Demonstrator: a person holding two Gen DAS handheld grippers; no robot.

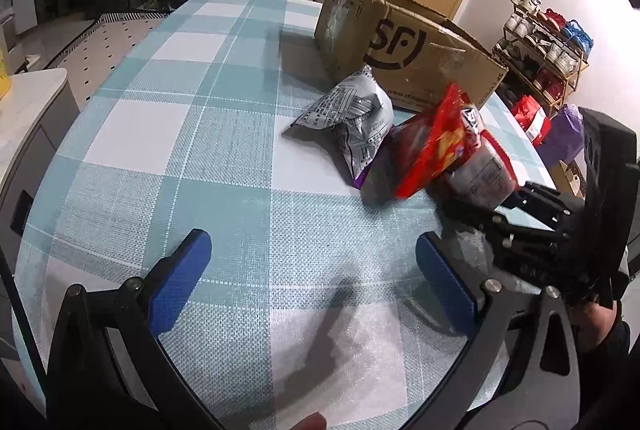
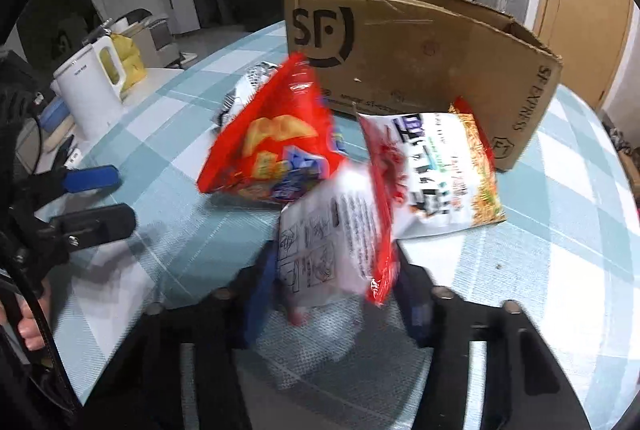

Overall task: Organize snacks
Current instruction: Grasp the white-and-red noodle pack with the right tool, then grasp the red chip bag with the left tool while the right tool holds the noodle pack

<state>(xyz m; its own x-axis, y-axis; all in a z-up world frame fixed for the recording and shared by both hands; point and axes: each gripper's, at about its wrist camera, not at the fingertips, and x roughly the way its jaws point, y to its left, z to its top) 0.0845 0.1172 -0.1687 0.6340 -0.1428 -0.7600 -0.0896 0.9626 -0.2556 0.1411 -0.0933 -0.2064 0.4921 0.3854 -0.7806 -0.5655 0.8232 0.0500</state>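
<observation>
In front of the cardboard box [image 2: 420, 61], the right gripper [image 2: 332, 294] clamps a white noodle packet [image 2: 332, 242] (blurred); the left gripper [image 1: 312, 270] gapes wide, empty.

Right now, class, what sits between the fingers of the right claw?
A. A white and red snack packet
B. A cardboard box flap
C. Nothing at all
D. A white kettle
A: the right claw has its blue fingers on either side of the white and red snack packet, with the cardboard box standing behind.
</observation>
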